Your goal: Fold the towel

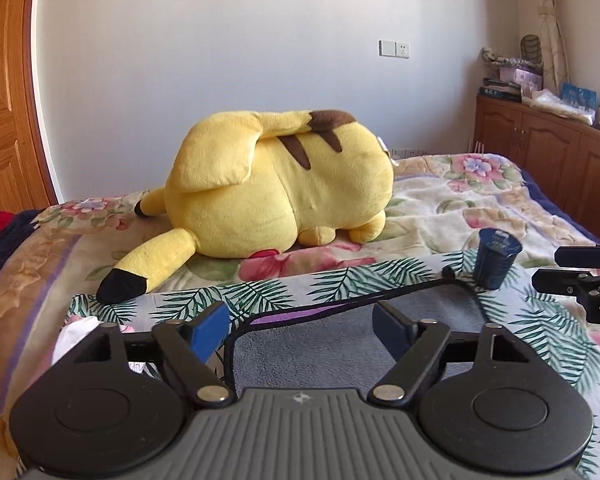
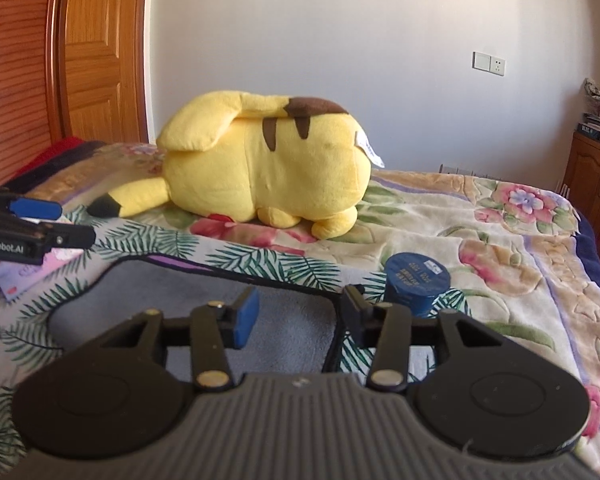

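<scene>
A grey towel [image 1: 320, 344] with a black edge lies flat on a palm-leaf cloth [image 1: 284, 284] on the bed; it also shows in the right wrist view [image 2: 204, 300]. My left gripper [image 1: 300, 324] is open, low over the towel's left part, its blue pads straddling the towel's left edge. My right gripper [image 2: 296, 312] is open over the towel's right edge. Each gripper shows in the other's view: the right one [image 1: 580, 272] at the right, the left one [image 2: 40, 220] at the left.
A big yellow plush toy [image 1: 280, 184] lies on the floral blanket [image 1: 480, 208] behind the towel. A dark blue cup [image 1: 496, 256] stands at the towel's far right corner. A wooden wardrobe [image 2: 80, 52] is at the left, a cabinet [image 1: 540, 152] at the right.
</scene>
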### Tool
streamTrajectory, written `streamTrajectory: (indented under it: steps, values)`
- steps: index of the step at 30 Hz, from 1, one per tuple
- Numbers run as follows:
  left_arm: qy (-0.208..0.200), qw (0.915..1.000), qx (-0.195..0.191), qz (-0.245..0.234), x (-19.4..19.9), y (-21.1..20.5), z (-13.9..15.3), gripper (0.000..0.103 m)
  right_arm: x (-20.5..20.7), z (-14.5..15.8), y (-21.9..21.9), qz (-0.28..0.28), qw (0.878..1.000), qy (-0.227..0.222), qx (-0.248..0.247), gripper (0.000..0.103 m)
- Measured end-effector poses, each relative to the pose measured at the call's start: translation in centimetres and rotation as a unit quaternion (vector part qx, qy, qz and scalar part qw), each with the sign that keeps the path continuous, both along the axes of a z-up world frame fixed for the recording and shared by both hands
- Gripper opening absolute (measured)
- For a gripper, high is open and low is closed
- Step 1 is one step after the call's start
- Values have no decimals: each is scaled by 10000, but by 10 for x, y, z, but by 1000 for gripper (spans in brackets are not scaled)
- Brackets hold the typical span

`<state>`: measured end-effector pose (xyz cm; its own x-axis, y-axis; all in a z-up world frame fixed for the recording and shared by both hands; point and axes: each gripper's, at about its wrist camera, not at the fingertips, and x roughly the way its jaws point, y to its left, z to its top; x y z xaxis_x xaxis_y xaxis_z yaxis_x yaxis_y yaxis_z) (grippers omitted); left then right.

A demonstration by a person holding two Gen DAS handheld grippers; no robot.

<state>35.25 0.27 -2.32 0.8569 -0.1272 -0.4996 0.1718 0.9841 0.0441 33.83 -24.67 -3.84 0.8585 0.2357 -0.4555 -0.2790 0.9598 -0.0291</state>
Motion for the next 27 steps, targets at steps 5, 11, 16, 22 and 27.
streamTrajectory:
  steps: [5, 11, 16, 22, 27]
  values:
    - [-36, 10000, 36, -21, -30, -6, 26, 68, -23, 24, -2, -40, 9999, -94, 32, 56]
    - [-237, 9996, 116, -83, -73, -8, 59, 75, -49, 48, -3, -118, 9998, -173, 23, 72]
    - [-326, 9995, -31, -44, -102, -5, 83, 80, -67, 66, -5, -177, 9995, -256, 87, 88]
    - [-438, 9988, -201, -44, -133, 0, 99, 87, -88, 82, -4, -107, 9994, -334, 38, 91]
    - [-473, 9988, -130, -18, -152, 5, 105, 87, -104, 88, -7, -163, 9989, -399, 169, 103]
